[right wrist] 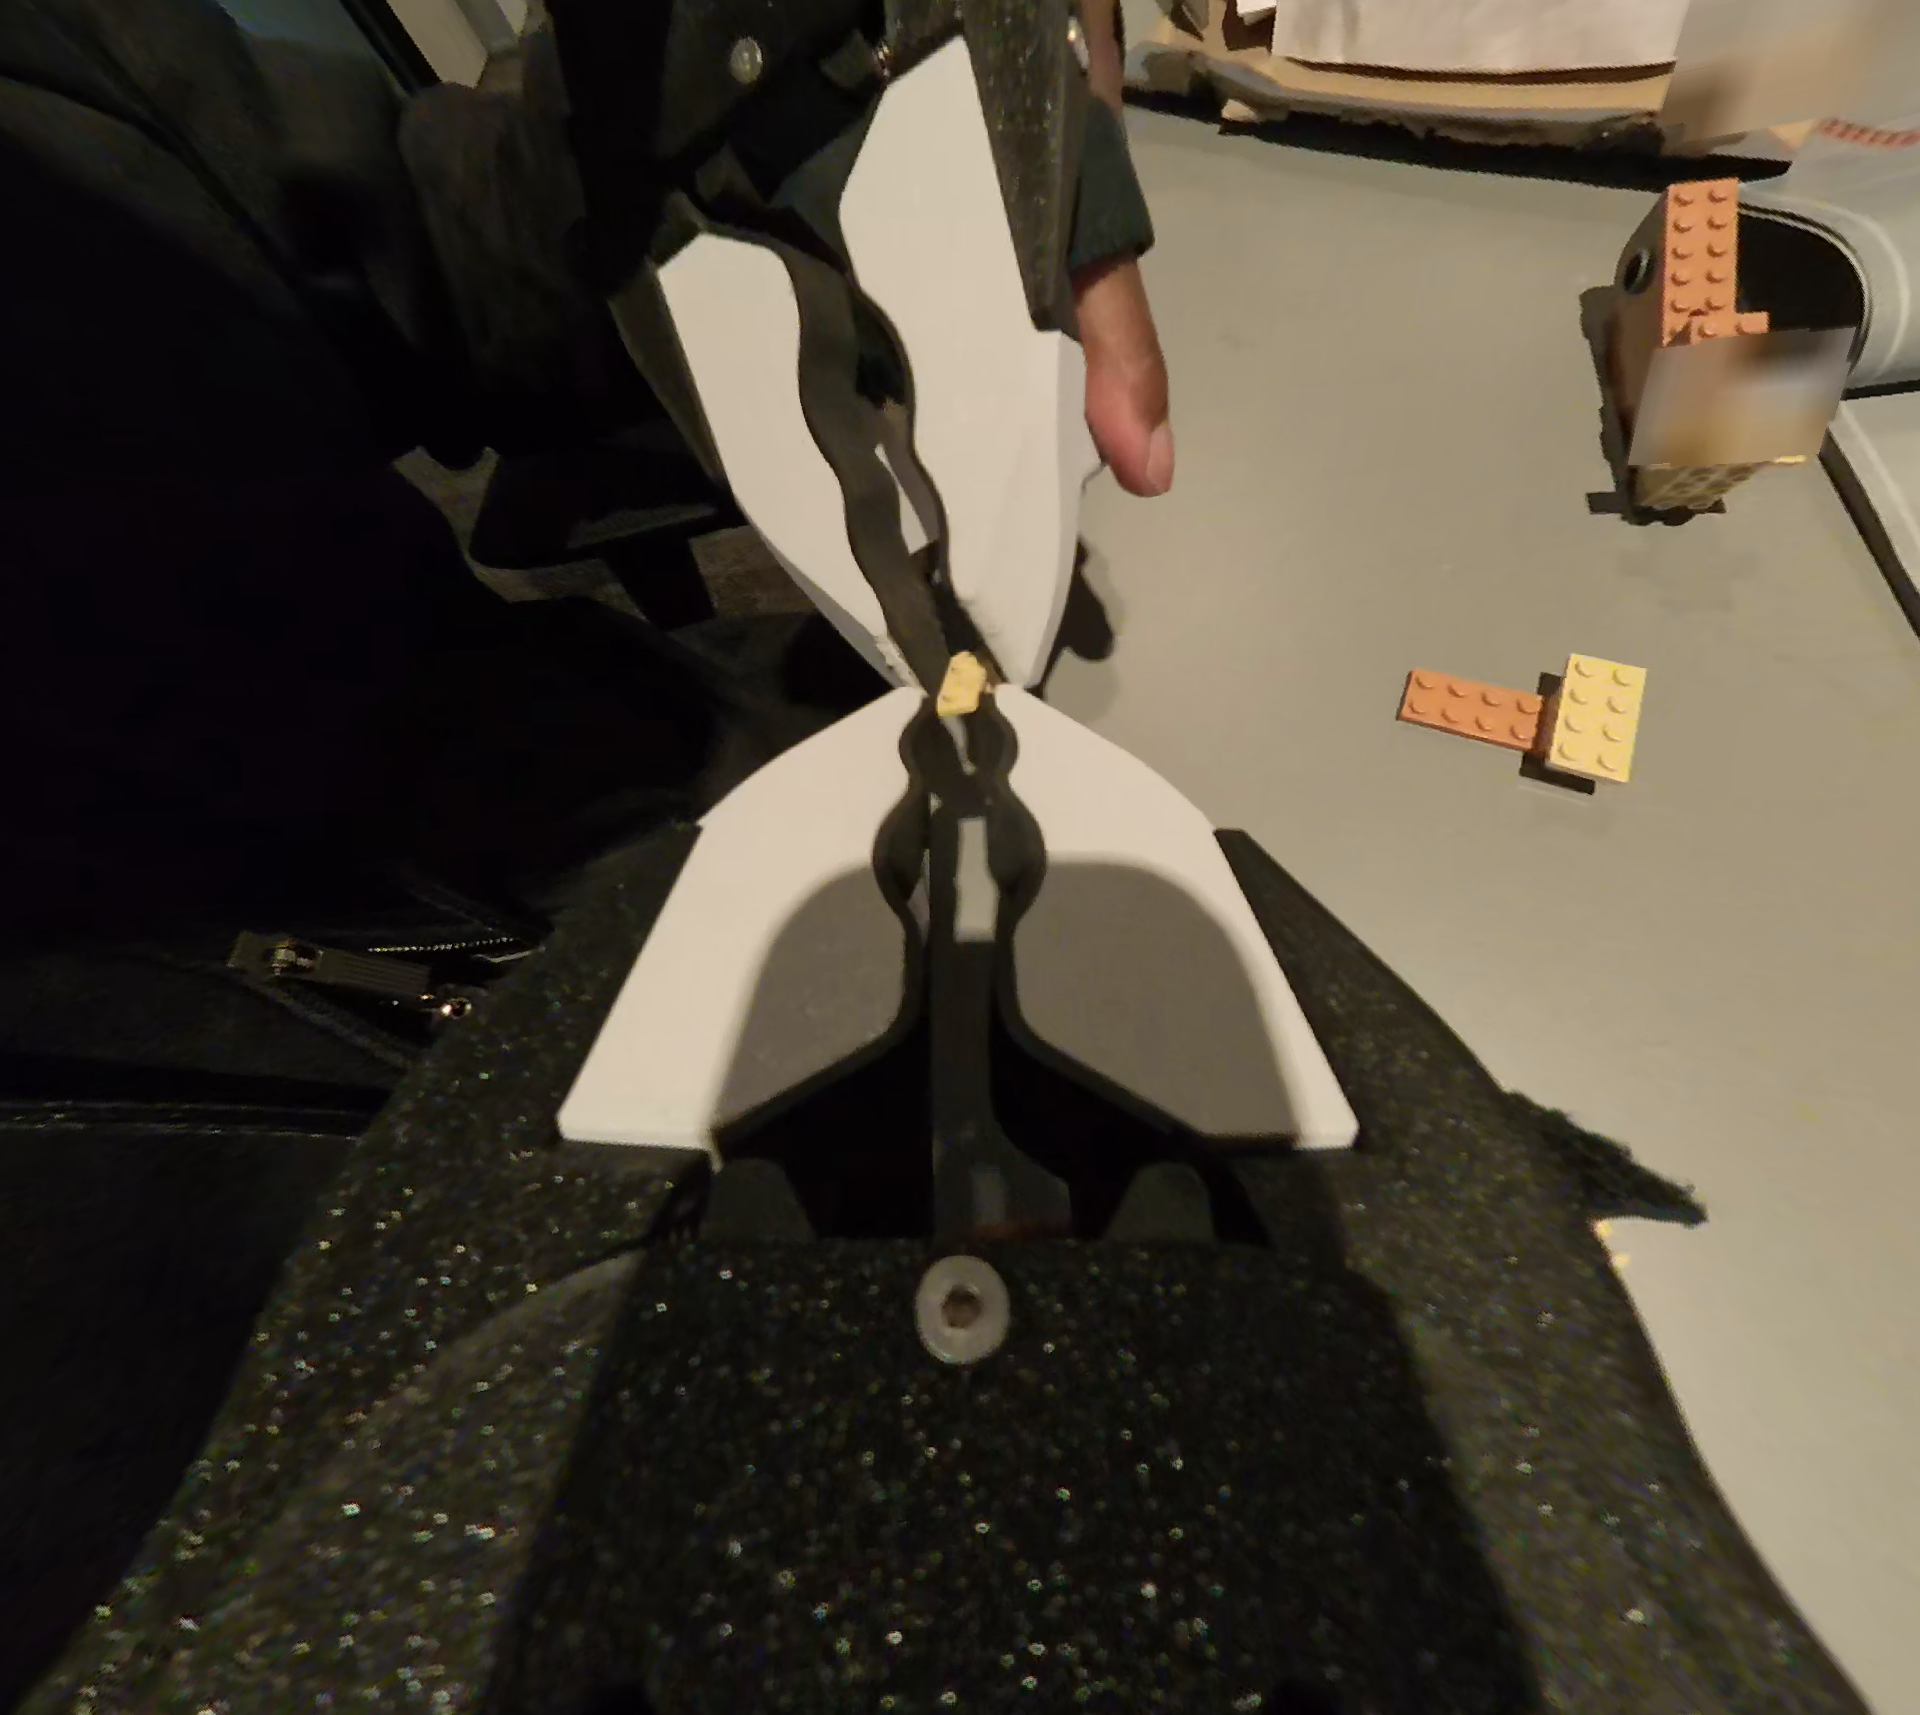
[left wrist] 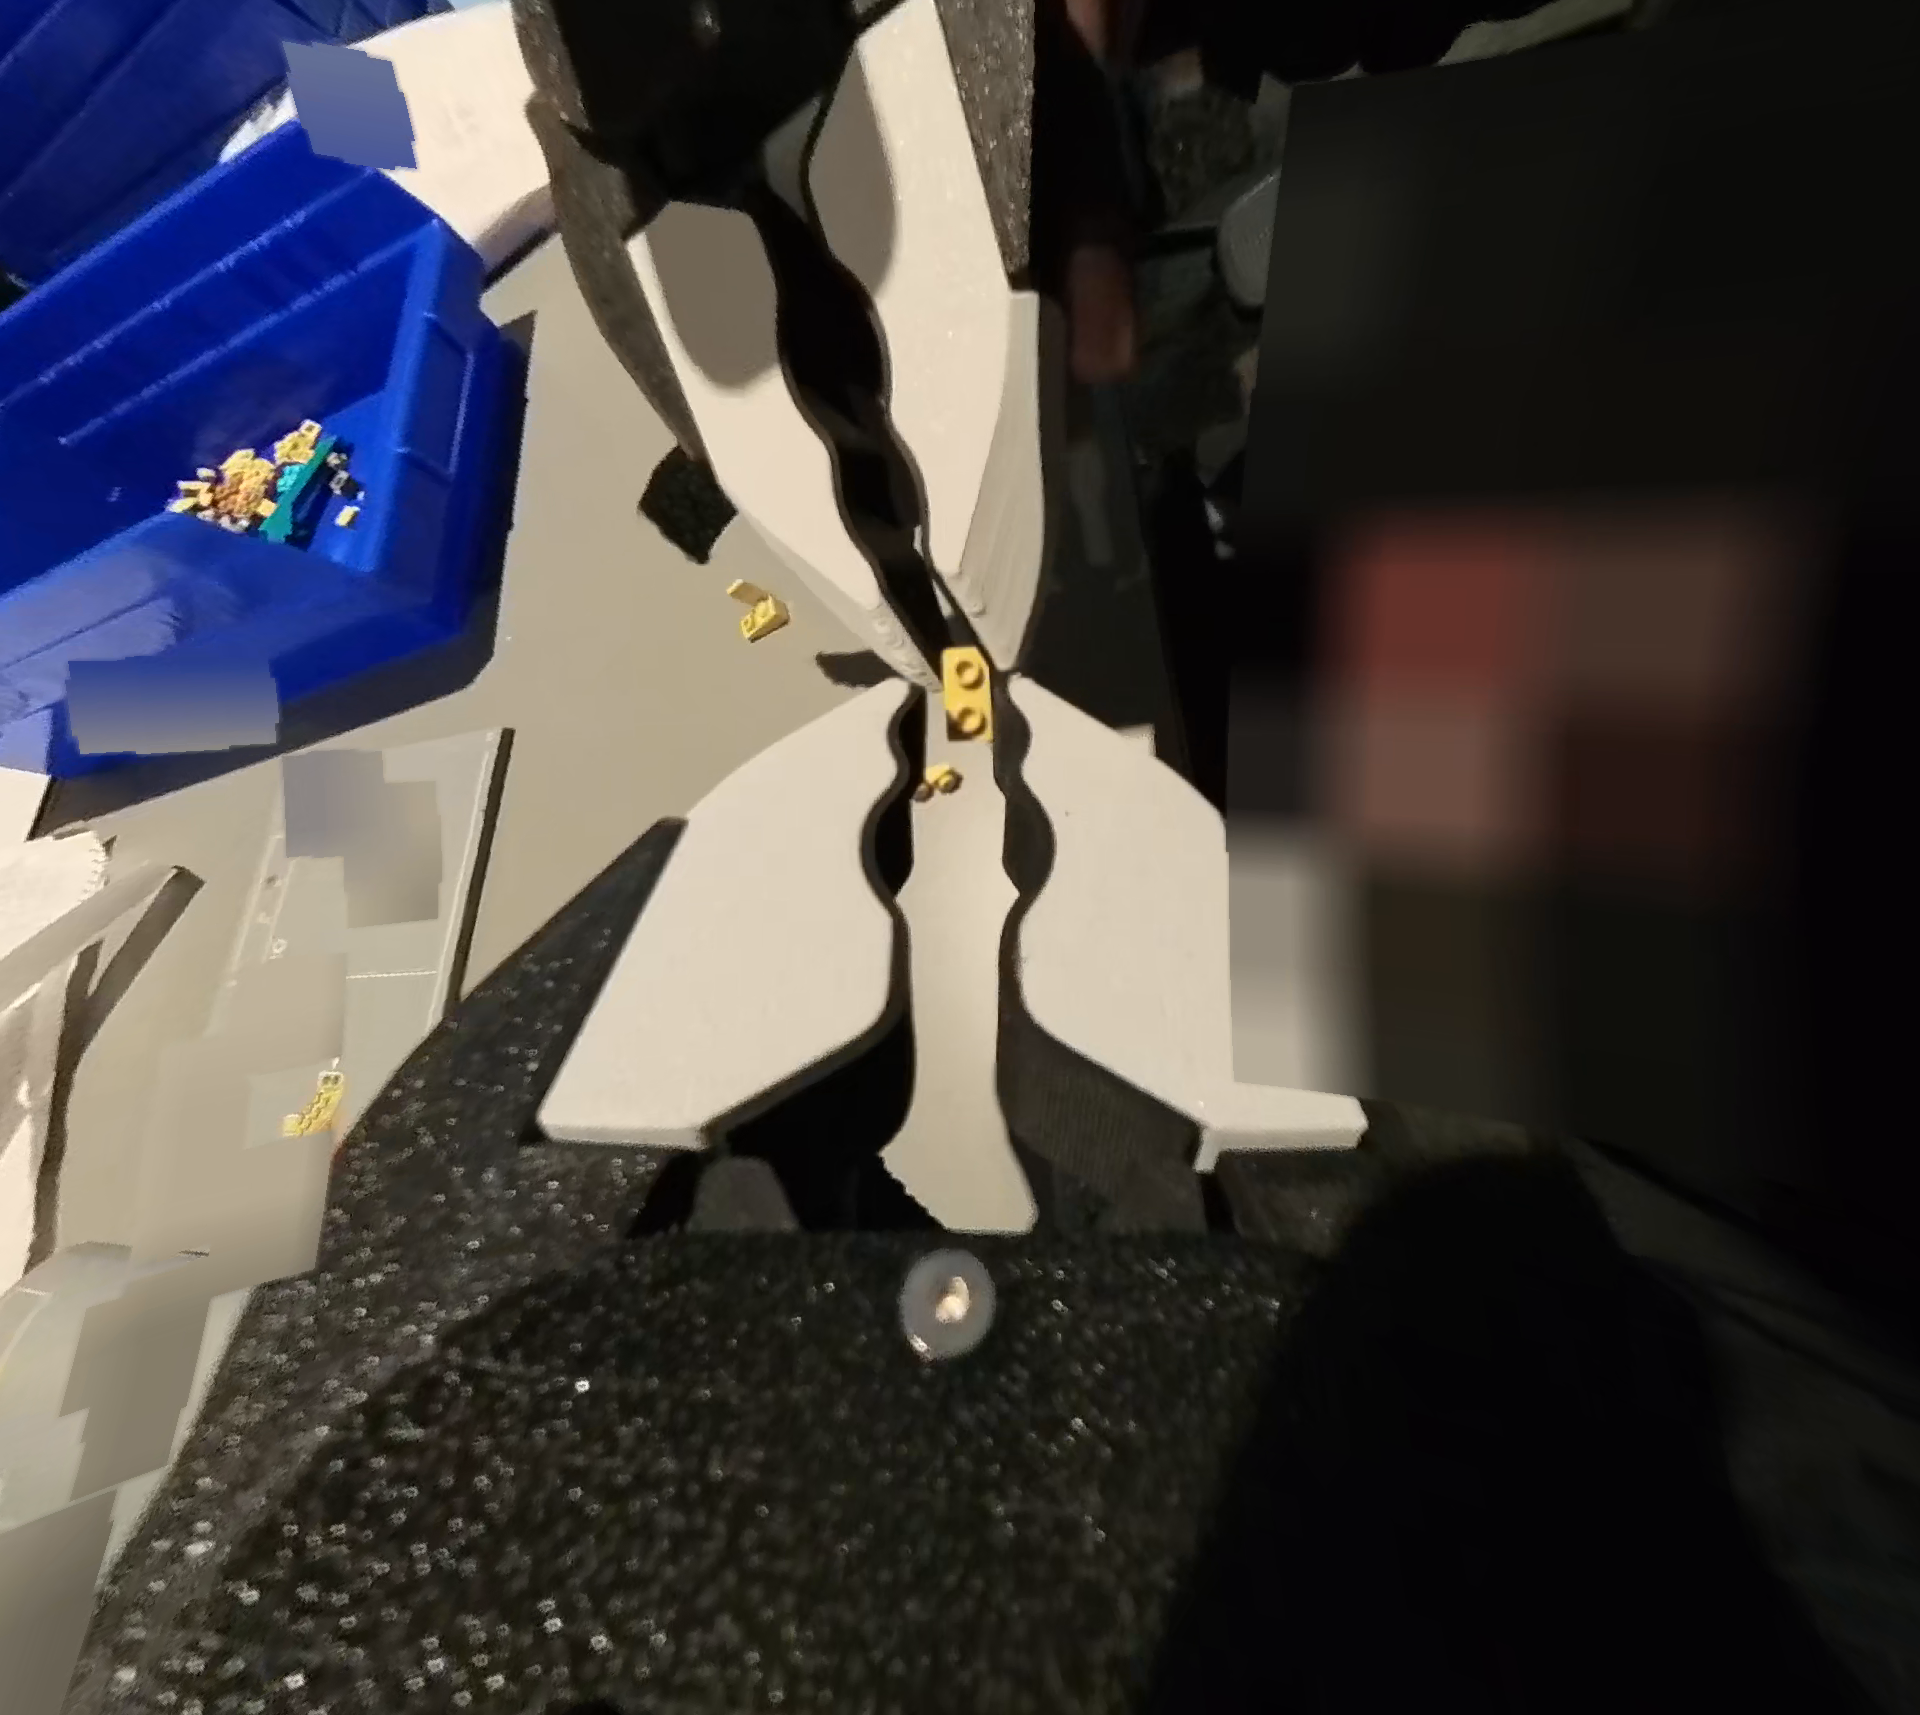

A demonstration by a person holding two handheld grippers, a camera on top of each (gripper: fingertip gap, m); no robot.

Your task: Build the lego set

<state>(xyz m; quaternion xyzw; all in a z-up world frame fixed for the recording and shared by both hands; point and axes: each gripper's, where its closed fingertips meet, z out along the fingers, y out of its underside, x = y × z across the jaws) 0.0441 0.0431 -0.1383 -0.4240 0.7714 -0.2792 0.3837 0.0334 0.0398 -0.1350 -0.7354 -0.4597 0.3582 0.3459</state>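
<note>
Lego plate point(left wrist: 968, 695), small and yellow, is sitting pinched between both grippers tip to tip; I'm holding my left gripper point(left wrist: 961, 709) and right gripper point(right wrist: 961, 709) both closed on it, its long axis running along their fingers.

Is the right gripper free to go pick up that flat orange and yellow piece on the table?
Probably not yet: the right gripper is shut on a small yellow piece, shared with the left gripper. The table path to the orange and yellow piece looks open.
</note>
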